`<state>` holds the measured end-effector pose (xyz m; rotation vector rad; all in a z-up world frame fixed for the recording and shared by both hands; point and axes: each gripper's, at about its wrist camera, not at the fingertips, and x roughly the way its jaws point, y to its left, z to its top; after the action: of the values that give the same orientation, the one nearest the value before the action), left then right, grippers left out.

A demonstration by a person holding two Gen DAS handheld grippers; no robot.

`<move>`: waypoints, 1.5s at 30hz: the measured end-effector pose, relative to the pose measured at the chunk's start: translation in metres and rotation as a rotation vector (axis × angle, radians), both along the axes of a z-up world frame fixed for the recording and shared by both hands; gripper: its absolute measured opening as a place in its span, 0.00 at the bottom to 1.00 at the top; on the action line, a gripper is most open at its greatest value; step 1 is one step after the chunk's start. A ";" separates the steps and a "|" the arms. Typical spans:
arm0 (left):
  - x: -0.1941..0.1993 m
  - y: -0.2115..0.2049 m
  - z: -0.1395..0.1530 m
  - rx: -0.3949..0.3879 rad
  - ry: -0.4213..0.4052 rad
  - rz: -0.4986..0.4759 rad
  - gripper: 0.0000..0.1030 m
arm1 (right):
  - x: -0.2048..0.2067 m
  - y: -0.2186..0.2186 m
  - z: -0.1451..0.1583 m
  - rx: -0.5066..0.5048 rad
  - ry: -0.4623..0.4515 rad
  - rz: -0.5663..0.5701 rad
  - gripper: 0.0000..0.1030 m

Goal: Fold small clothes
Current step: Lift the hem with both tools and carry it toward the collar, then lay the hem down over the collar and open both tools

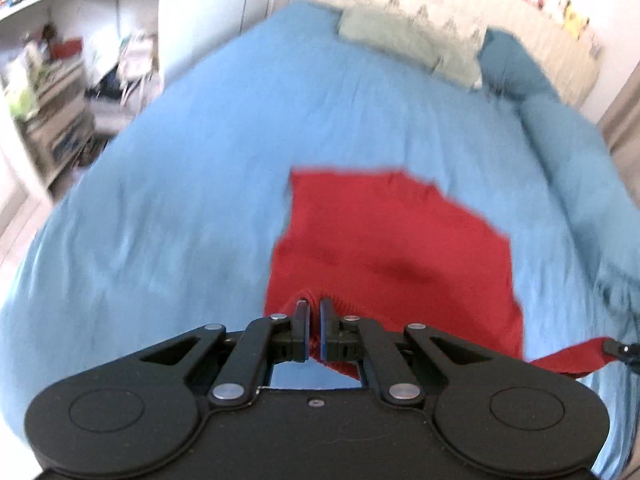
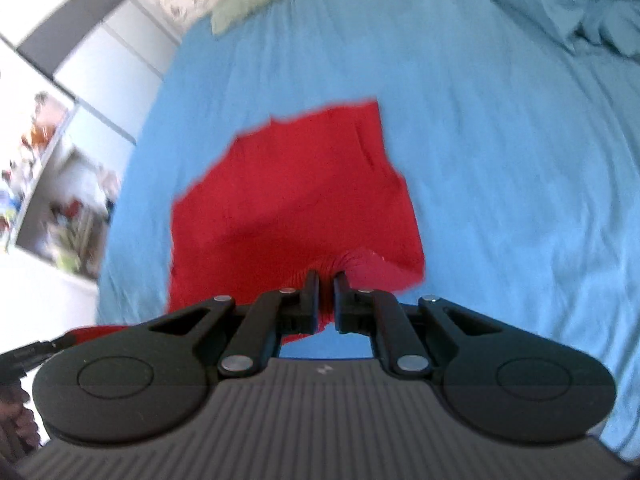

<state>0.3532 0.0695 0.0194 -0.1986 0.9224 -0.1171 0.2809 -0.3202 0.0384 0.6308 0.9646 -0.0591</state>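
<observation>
A red knit garment (image 1: 392, 240) lies spread on the blue bed cover (image 1: 180, 168), its near edge lifted. My left gripper (image 1: 314, 308) is shut on the garment's near left edge, red cloth pinched between its fingers. My right gripper (image 2: 326, 282) is shut on the near right edge of the same garment (image 2: 296, 196), where the ribbed cloth bunches. The right gripper also shows at the right edge of the left wrist view (image 1: 620, 348), holding a red strip. The left gripper's tip shows at the left edge of the right wrist view (image 2: 28, 354).
A pale green pillow (image 1: 408, 40) and a dark teal pillow (image 1: 512, 64) lie at the head of the bed. A white shelf unit (image 1: 60, 92) with clutter stands left of the bed. Blue bed cover (image 2: 520, 160) surrounds the garment.
</observation>
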 end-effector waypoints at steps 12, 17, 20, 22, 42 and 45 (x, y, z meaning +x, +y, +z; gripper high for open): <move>0.229 -0.056 -0.068 0.081 -0.188 0.040 0.04 | 0.213 -0.046 -0.056 0.032 -0.106 -0.063 0.21; 0.288 -0.071 -0.133 0.120 -0.143 0.074 0.04 | 0.285 -0.051 -0.132 -0.027 -0.070 -0.084 0.21; 0.308 -0.075 -0.156 0.125 -0.124 0.108 0.04 | 0.306 -0.058 -0.162 -0.025 -0.073 -0.116 0.21; 0.314 -0.072 -0.163 0.111 -0.097 0.148 0.04 | 0.316 -0.059 -0.175 -0.040 -0.072 -0.122 0.21; 0.176 -0.111 -0.157 0.196 -0.042 -0.055 0.97 | 0.220 0.031 -0.143 -0.259 -0.221 0.193 1.00; 0.159 -0.109 -0.187 0.200 0.015 -0.058 0.96 | 0.208 0.042 -0.170 -0.265 -0.157 0.195 1.00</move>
<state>0.5118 -0.0399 -0.1678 0.0127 0.9482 -0.0759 0.4890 -0.2782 -0.1317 0.2916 0.8439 0.0351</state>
